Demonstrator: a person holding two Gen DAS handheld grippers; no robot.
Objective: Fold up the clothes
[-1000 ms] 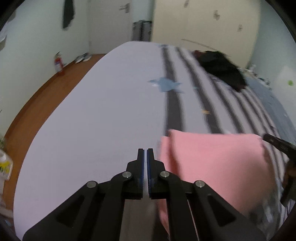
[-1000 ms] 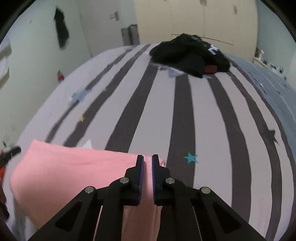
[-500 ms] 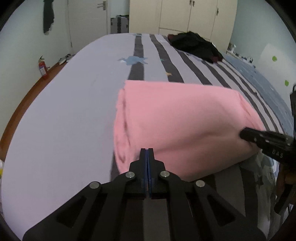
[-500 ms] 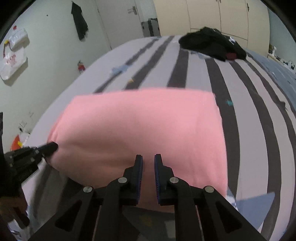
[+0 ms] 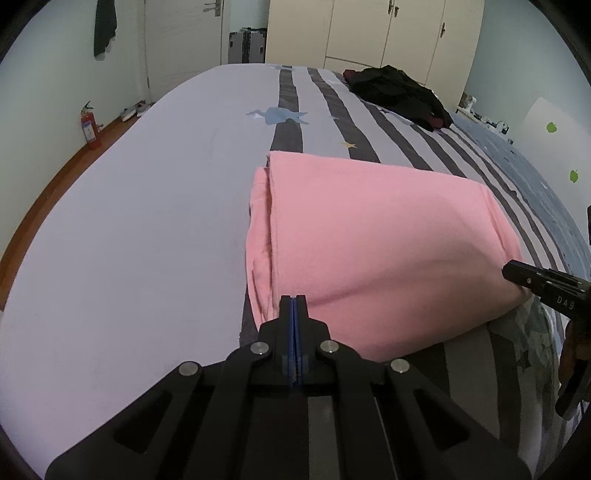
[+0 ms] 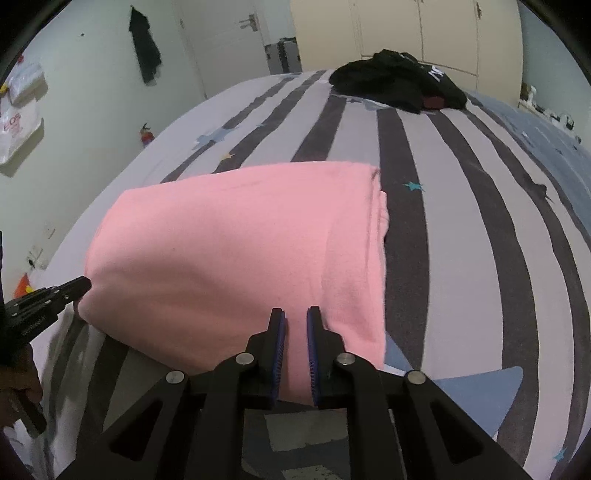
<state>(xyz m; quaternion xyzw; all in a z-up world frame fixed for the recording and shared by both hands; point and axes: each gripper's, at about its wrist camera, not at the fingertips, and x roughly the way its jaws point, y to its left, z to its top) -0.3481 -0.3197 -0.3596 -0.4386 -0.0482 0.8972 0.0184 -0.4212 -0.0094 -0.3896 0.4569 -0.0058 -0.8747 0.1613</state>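
A folded pink garment (image 5: 369, 236) lies across the striped bed (image 5: 129, 240), its near edge lifted between my two grippers. My left gripper (image 5: 293, 301) is shut at the garment's near left corner, the pads pressed tight together. In the right wrist view the same gripper (image 6: 79, 286) touches that corner of the pink garment (image 6: 229, 240). My right gripper (image 6: 295, 314) is shut on the near right part, with pink cloth showing between its blue pads. Its black tip (image 5: 517, 273) shows at the right edge of the left wrist view.
A heap of black clothes (image 6: 399, 85) lies at the far end of the bed. A red fire extinguisher (image 5: 89, 125) stands on the wooden floor by the left wall. Wardrobe doors (image 5: 388, 33) and a suitcase (image 5: 246, 46) stand beyond the bed.
Both grippers have drawn back toward the near edge of the bed with the pink garment. It now fills the middle of both views instead of a low corner.
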